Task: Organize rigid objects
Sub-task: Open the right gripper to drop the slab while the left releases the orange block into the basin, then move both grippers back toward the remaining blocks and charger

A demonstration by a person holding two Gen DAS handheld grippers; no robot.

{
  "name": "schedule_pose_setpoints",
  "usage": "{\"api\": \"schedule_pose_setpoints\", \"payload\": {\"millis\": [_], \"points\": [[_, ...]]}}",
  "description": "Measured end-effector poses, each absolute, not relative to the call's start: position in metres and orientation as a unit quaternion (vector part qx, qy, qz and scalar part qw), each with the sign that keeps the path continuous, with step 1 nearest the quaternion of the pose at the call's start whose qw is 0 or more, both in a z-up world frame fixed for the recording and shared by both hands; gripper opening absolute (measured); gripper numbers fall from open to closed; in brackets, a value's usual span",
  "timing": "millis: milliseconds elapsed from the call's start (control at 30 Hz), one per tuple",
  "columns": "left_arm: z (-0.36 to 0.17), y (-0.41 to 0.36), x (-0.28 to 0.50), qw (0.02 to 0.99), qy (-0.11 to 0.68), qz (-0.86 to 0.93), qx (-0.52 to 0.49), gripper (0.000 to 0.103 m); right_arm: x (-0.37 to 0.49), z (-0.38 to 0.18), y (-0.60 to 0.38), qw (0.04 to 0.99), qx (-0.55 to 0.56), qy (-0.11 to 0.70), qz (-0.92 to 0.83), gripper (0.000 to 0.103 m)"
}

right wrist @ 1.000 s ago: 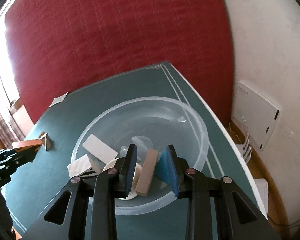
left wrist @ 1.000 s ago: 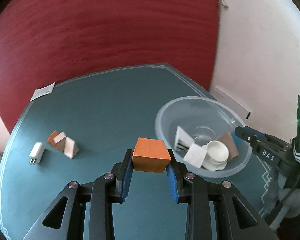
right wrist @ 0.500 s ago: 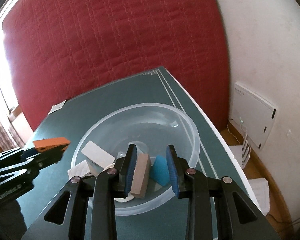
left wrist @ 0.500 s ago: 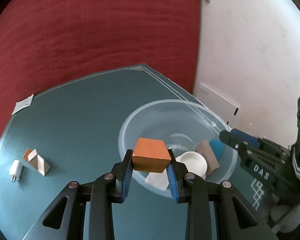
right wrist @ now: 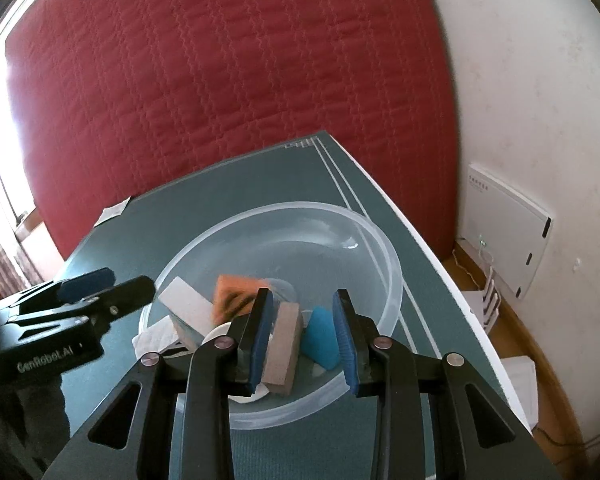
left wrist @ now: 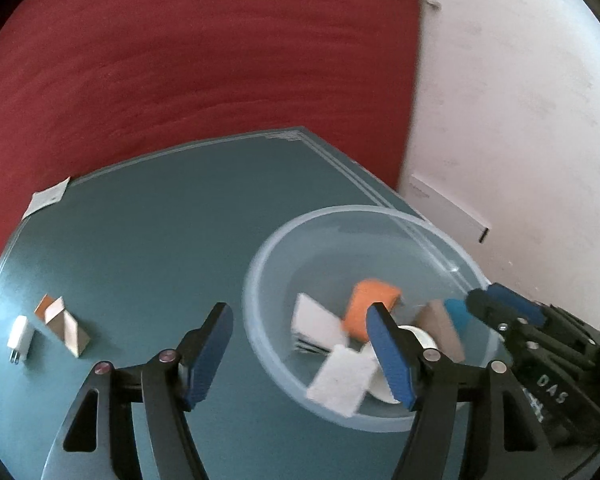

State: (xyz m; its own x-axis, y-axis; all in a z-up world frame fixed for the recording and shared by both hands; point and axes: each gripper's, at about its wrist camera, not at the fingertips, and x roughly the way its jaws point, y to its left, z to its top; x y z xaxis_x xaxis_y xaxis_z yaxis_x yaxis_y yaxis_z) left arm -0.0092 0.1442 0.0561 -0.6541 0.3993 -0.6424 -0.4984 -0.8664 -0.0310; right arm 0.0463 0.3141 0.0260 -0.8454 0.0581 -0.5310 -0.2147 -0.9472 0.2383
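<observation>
Blurred orange block (left wrist: 374,307), seemingly wooden, in translucent round bowl (left wrist: 260,344)

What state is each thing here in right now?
Left gripper: jaws opening, nothing between them.
Right gripper: slightly open above the bowl; grip on the brown block unclear.
Orange block: blurred, inside the clear bowl.
White charger: lying on the table.
Wooden wedges: on the table.

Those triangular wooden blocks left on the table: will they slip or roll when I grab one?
The triangular wooden blocks have flat faces, so they probably won't roll. They look rigid and likely light. Sloped sides could squeeze out of the pads; gripping the flat triangular ends seems safer.
</observation>
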Motion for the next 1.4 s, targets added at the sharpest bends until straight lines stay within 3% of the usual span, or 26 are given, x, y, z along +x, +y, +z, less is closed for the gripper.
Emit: {"api": "schedule_pose_setpoints", "payload": {"millis": [167,333,500,933,1400], "points": [[0.052,0.136,-0.012,0.224,0.07,0.911,-0.339,0.077,0.048,0.026,0.312,0.076,-0.27,0.144,0.949,0.033],[0.049,0.136,-0.008,0.207,0.079,0.915,-0.337,0.088,0.047,0.026,0.308,0.077,-0.273,0.14,0.949,0.042],[0.044,0.133,-0.01,0.19,0.089,0.918,-0.336,0.098,0.048,0.027,0.307,0.078,-0.272,0.134,0.95,0.042],[0.048,0.092,-0.003,0.132,0.089,0.929,-0.334,0.099,0.05,0.028,0.303,0.079,-0.266,0.111,0.954,0.043],[0.148,0.0,0.037,0.061,0.119,0.956,-0.26,0.099,0.076,0.059,0.326,0.098,-0.208,0.13,0.964,0.047]]}}
